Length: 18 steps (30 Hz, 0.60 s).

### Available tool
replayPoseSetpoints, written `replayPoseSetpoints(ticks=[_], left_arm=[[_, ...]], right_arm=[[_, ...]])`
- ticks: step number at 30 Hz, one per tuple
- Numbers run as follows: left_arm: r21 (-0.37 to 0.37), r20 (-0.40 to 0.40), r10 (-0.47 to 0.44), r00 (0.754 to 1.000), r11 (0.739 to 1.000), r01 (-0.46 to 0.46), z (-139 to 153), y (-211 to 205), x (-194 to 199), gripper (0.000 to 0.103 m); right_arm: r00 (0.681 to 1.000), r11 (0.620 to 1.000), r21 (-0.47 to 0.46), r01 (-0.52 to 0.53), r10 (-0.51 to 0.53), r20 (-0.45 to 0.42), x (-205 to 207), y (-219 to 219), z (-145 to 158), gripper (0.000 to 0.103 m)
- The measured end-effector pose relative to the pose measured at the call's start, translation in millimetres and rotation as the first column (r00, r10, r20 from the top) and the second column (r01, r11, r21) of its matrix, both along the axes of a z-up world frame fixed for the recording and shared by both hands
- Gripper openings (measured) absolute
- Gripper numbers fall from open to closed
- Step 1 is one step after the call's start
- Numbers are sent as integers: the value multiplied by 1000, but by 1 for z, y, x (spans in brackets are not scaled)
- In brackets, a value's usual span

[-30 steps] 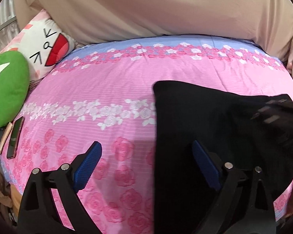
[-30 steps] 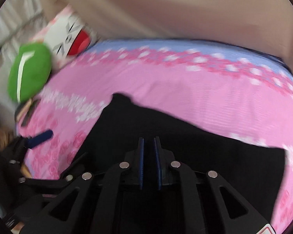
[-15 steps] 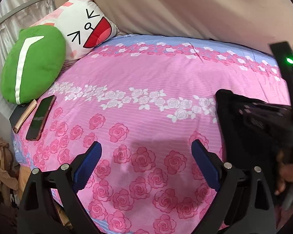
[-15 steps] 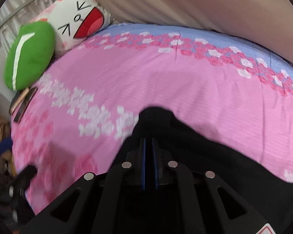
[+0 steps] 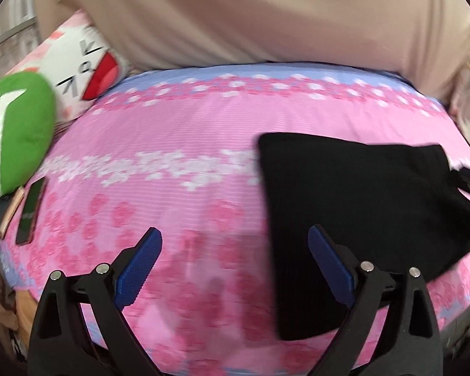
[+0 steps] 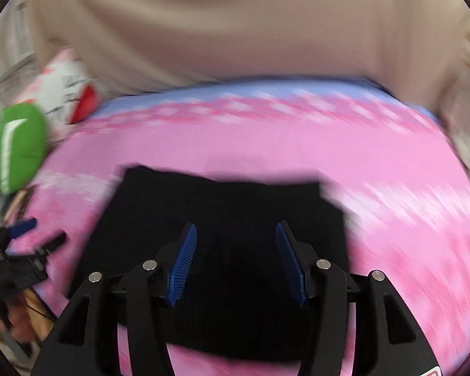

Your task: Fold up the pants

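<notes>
Two sets of jaws now stand apart with nothing gripped. Your right gripper (image 6: 236,263), clamped tight on the cloth half a second ago, is opening at the bottom centre of its frame; the black pants (image 6: 222,216) lie under and between its blue pads (image 6: 185,263), but the pads no longer press on them. So the fold you carried across has been let go, and the pants rest as a compact black block in the lower middle of that view, on the pink floral bedsheet (image 6: 391,163). Your left gripper (image 5: 235,269) hangs wide open at the bottom of its frame, over bare sheet, with the pants' edge at its right pad. Judging by the neat shape, the folding looks nearly finished. The green pillow (image 5: 12,131) sits at the far left.
</notes>
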<state>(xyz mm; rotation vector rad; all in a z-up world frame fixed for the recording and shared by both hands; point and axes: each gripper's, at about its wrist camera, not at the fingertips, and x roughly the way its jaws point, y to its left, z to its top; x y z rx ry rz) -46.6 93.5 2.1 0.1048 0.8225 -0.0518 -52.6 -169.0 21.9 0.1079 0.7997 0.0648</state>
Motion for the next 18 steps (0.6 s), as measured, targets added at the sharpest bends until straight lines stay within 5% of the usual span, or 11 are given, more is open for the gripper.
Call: replayPoseSetpoints(ticks=[3, 8, 9, 10, 12, 15, 18], left_arm=[[-4, -16, -58, 998, 998, 58, -8, -27, -3, 92], [38, -59, -94, 994, 995, 96, -24, -56, -6, 92], [47, -60, -88, 994, 995, 91, -25, -58, -6, 92], [57, -61, -77, 995, 995, 81, -26, -59, -6, 92], [61, -54, -57, 997, 996, 61, -21, -56, -7, 92], [53, -2, -30, 1000, 998, 30, -4, -47, -14, 95], [64, 22, -18, 1000, 998, 17, -1, -44, -14, 98]], right_arm=[[996, 994, 73, 78, -74, -54, -30, -40, -18, 52], [998, 992, 120, 39, -32, -60, -34, -43, -45, 58], [998, 991, 129, 30, -22, -59, -30, -40, -50, 54], [998, 989, 147, 20, -11, -59, -28, -37, -52, 32], [1000, 990, 142, -25, 27, -15, -31, -27, -36, 18], [990, 971, 209, -120, 100, 102, -55, -22, 10, 15], [993, 978, 181, -105, 93, 75, -61, -26, 5, 17]])
